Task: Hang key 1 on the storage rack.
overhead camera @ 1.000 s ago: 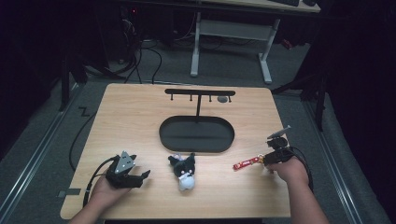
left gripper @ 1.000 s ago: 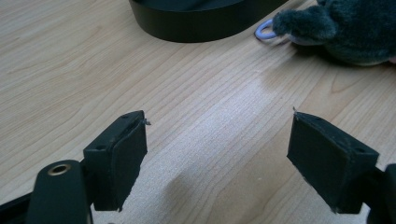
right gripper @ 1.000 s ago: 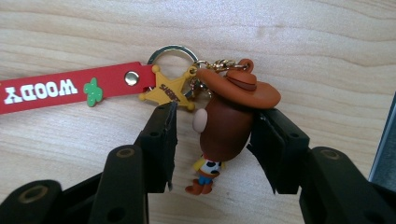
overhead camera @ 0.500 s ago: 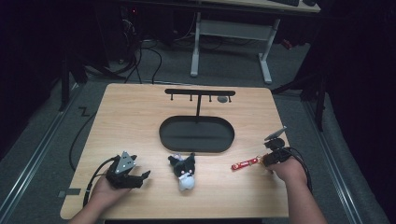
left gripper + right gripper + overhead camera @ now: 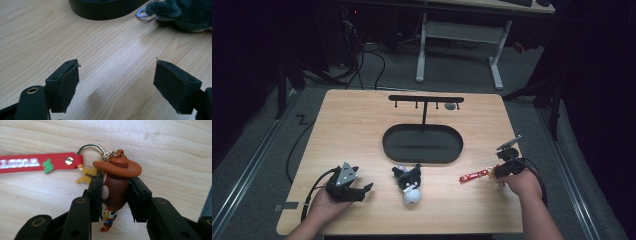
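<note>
the right gripper (image 5: pixel 115 197) has just been closing and its two black jaws now clamp a small brown cowboy figure keychain (image 5: pixel 115 185) by the head, just under its wide hat brim. above the hat a gold ring (image 5: pixel 90 147) links a yellow sheriff star charm (image 5: pixel 86 175) and a red strap (image 5: pixel 37 163) with a green cactus mark; its white lettering is too blurred to read. all this lies on the light wooden table (image 5: pixel 357 125) near its right front edge, right of a black and white plush toy (image 5: pixel 408 184) and a black oval tray with a hook rail (image 5: pixel 422 145). the left gripper (image 5: pixel 116 82) rests at the front left, jaws wide apart over bare wood.
</note>
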Available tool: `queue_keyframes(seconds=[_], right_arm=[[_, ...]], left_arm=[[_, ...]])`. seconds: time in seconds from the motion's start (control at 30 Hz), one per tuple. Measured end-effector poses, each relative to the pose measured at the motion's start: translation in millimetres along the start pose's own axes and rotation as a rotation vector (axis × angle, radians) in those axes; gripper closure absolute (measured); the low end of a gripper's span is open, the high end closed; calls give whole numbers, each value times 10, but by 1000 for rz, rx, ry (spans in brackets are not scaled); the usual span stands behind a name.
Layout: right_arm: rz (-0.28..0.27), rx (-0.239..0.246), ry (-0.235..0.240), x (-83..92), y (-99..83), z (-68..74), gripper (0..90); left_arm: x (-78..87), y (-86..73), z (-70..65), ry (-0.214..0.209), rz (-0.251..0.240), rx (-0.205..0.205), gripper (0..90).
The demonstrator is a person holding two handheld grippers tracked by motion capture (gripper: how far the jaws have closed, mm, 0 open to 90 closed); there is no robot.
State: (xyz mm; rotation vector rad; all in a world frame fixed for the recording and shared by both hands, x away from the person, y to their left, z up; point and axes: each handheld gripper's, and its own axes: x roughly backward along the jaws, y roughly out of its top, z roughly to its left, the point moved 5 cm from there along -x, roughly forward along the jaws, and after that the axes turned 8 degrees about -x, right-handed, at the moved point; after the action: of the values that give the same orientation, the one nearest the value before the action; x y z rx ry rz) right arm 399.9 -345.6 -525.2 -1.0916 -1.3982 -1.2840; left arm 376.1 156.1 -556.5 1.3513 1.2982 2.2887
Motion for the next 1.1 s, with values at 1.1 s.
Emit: queue_keyframes(seconds=[1.1], right_arm=[[-93, 123, 126, 1181, -156, 545, 664]], left_arm=[[30, 29, 4, -10, -26, 9, 208]])
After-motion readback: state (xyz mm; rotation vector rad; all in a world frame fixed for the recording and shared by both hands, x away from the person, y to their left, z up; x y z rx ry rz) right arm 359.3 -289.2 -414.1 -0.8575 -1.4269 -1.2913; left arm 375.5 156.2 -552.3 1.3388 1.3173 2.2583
